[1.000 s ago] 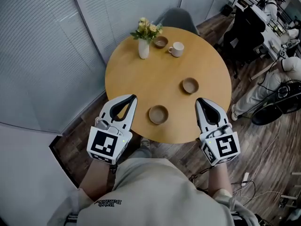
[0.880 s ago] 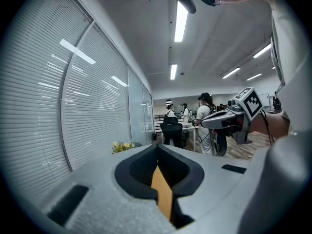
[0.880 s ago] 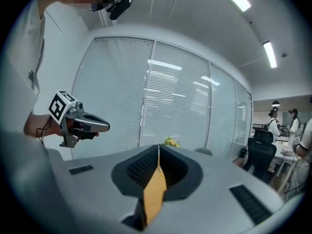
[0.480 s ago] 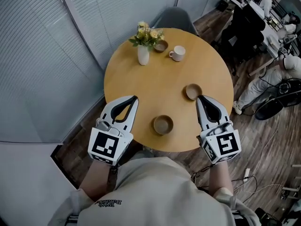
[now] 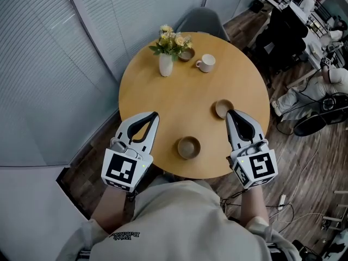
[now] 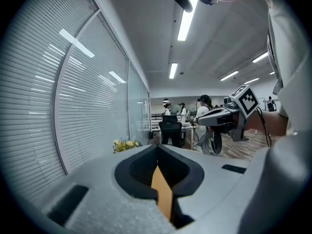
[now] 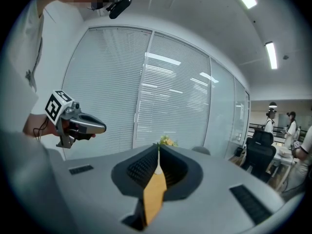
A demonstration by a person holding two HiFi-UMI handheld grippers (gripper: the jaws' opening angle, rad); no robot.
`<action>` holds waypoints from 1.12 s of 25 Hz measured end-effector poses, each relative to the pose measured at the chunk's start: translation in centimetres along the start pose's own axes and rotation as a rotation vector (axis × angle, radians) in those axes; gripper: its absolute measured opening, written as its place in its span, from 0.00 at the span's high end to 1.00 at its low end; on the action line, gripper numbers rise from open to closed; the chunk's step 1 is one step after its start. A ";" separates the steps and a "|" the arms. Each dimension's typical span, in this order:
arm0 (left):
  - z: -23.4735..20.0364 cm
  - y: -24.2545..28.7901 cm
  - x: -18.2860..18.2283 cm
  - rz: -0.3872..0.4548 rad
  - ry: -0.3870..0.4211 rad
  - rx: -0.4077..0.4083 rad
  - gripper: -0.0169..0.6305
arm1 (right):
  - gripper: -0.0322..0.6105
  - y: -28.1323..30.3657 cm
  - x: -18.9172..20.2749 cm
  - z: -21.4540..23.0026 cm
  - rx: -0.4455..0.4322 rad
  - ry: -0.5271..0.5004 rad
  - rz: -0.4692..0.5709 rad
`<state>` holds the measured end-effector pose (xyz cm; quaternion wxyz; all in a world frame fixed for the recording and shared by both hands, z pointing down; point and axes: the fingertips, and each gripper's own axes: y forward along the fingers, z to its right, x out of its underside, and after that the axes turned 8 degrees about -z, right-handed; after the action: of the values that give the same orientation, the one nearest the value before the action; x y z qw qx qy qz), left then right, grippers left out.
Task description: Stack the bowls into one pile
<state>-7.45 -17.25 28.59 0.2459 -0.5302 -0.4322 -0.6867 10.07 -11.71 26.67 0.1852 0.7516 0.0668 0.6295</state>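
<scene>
Both claws are pinched shut and empty. The left claw (image 5: 154, 115) hovers at the near-left edge of the surface (image 5: 179, 94), and the right claw (image 5: 231, 114) is just beside the right bowl (image 5: 222, 108). The near bowl (image 5: 188, 147) lies between them; the far bowl (image 5: 186, 54) sits by the vase (image 5: 166, 63). Best open the right claw first, then grip the right bowl's rim and keep it level.

Round table (image 5: 163, 91) seen from above, with three bowls, a cup and a vase on it.
The vase (image 5: 166, 63) stands at the far left; a far bowl (image 5: 187, 54) sits just right of it, and the cup (image 5: 206, 63) right of that. The right bowl (image 5: 222, 109) lies near the right edge, the near bowl (image 5: 188, 147) by the front edge. A chair (image 5: 202, 20) stands behind the table.
</scene>
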 end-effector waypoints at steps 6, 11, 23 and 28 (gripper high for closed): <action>0.0 0.6 0.2 -0.009 -0.020 -0.018 0.94 | 0.90 0.5 0.4 0.7 -0.014 0.000 -0.007; 0.6 1.2 -0.3 -0.029 -0.017 -0.049 0.94 | 0.90 0.5 0.8 2.0 -0.042 0.010 -0.008; 2.2 3.6 -0.4 -0.067 0.002 -0.123 0.94 | 0.90 1.1 2.3 6.1 -0.102 0.022 0.009; 2.4 3.9 -0.5 -0.076 -0.007 -0.136 0.94 | 0.90 1.6 2.7 7.0 -0.117 0.029 0.003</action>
<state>-2.95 -17.26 29.54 0.1816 -0.5312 -0.4054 -0.7215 17.19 -13.62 28.73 0.2268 0.7306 0.0314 0.6433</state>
